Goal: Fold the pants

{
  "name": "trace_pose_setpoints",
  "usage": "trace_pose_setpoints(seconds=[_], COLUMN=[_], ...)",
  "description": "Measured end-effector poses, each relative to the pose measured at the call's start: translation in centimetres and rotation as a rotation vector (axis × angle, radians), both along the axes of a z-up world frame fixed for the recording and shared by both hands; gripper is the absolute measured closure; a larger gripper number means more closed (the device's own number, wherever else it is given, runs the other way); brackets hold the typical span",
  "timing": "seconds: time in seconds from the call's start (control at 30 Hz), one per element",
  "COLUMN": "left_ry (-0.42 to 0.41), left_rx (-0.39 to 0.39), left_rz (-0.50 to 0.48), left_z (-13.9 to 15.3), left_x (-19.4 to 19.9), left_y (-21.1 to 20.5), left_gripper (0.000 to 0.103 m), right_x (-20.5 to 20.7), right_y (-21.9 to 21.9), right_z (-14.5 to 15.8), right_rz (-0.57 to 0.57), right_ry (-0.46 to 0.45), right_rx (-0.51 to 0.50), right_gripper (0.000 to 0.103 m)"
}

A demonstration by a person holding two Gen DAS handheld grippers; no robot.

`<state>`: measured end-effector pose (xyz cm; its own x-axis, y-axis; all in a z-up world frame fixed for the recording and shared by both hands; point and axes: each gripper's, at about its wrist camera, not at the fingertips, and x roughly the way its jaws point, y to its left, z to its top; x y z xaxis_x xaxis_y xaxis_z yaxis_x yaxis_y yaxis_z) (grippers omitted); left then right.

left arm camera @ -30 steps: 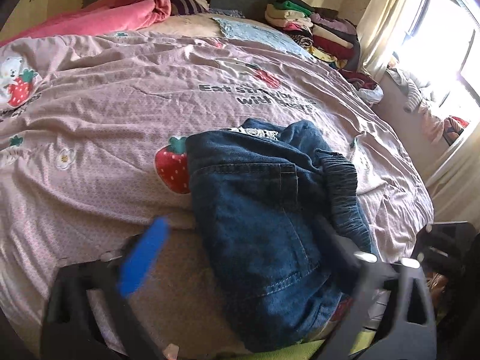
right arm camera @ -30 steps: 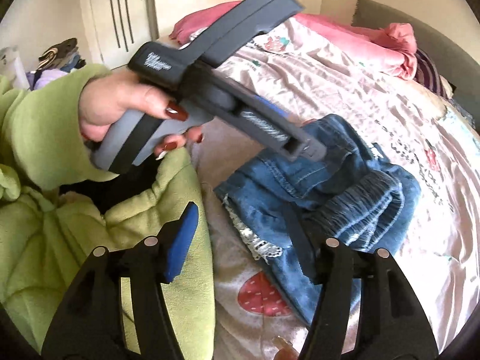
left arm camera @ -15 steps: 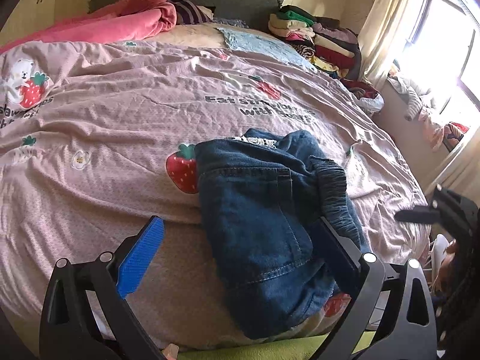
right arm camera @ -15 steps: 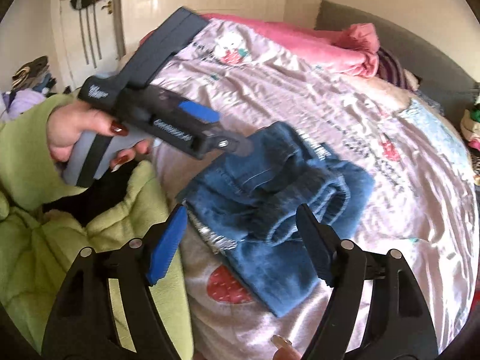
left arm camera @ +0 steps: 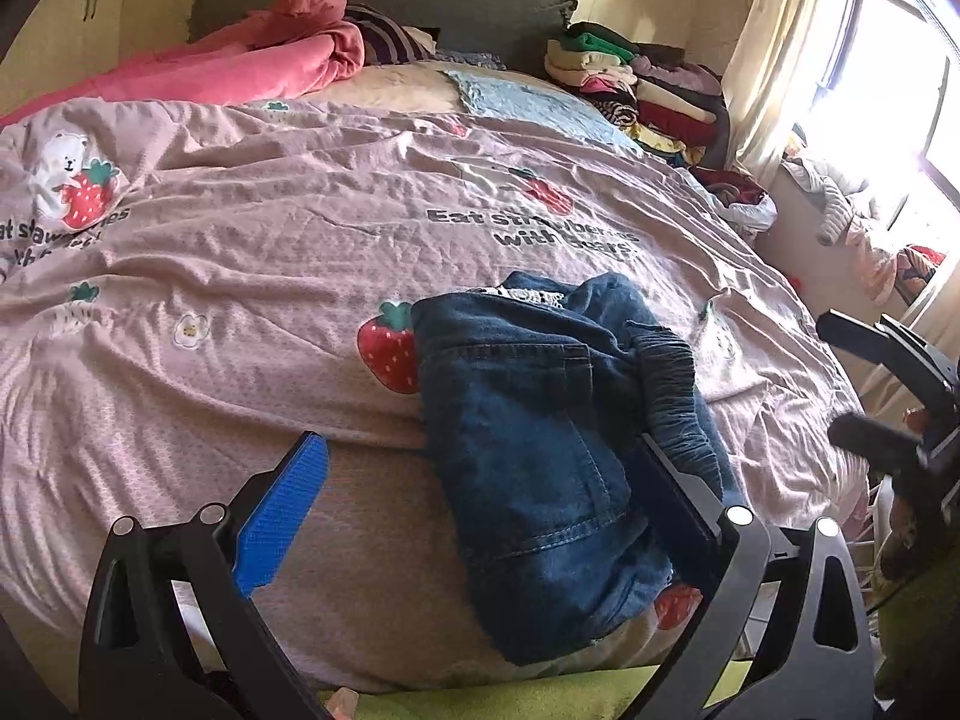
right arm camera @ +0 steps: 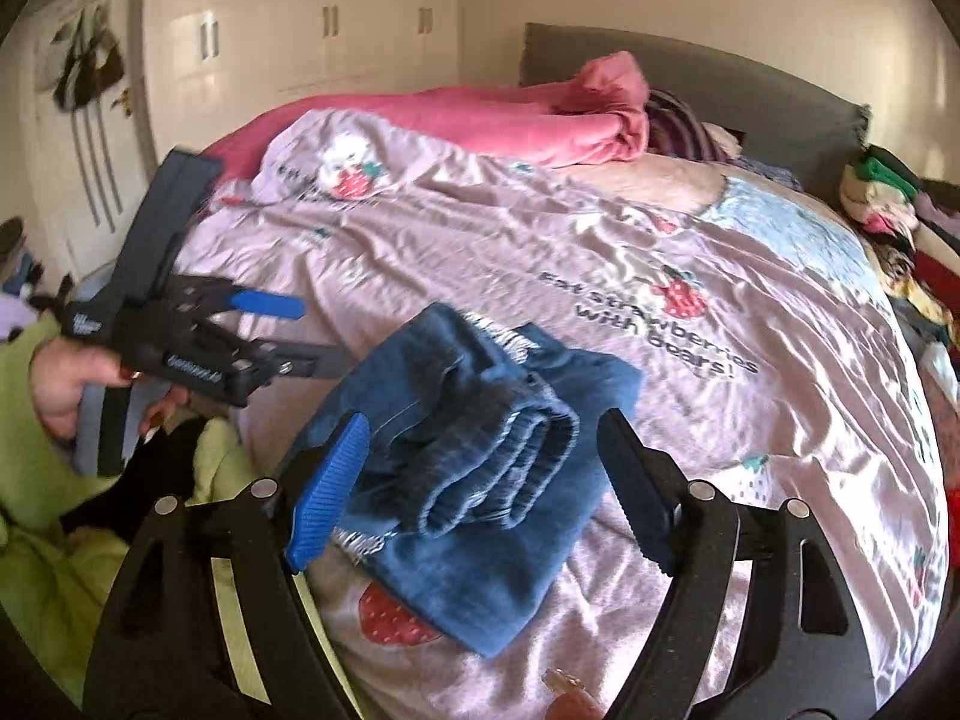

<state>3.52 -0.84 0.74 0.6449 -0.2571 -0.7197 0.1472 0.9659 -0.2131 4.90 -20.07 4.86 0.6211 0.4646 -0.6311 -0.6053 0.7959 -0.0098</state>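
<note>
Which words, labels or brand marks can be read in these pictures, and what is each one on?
"Eat strawberries with bears!": printed on the pink bedcover, beyond the folded jeans.
The same slogan, partly cut off, beside the bear print on the bedcover.
White markings on the left tool: too blurred to read.

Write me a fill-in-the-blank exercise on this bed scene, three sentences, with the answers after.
1. The folded jeans lie on a pink bedspread printed with bears and ____.
2. Both the left gripper and the right gripper hold ____.
3. One pad on each gripper is coloured ____.

Answers: strawberries; nothing; blue
</note>
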Motion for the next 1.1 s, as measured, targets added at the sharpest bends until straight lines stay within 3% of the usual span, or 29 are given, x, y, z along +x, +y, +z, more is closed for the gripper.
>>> trace_pose_setpoints(seconds=[0.3, 0.53, 0.57, 0.7, 0.9, 1.1], left_ry=[0.028, 0.076, 0.085, 0.109, 0.141, 0.143], left_rx=[0.011, 0.007, 0.004, -0.016, -0.067, -0.082], left_rz=[0.014, 0.007, 0.005, -0.009, -0.011, -0.022], left_z=[-1.1, -3.1, -3.5, -4.5, -5.9, -6.3], left_x=[0.4, 1.2, 1.4, 1.9, 2.9, 3.5], left_y=[0.3, -0.1, -0.1, -0.5, -1.0, -1.9], left_gripper=[0.005, 0.005, 0.005, 0.005, 0.005, 0.005], right_x=[2.1, 4.4, 4.8, 6.0, 7.5, 8.4], right_y=[-1.1, -2.3, -2.4, -2.7, -3.0, -2.3], right_z=[-1.8, -4.6, -5.0, -7.0, -9.0, -9.7], right_rz=[-0.102, -0.186, -0.188, -0.196, -0.198, -0.153], right_ry=[0.064, 0.207, 0.231, 0.322, 0.41, 0.438], right_rx=[-0.005, 0.013, 0.02, 0.057, 0.12, 0.151], right_gripper=[0.029, 0.033, 0.038, 0.043, 0.043, 0.043])
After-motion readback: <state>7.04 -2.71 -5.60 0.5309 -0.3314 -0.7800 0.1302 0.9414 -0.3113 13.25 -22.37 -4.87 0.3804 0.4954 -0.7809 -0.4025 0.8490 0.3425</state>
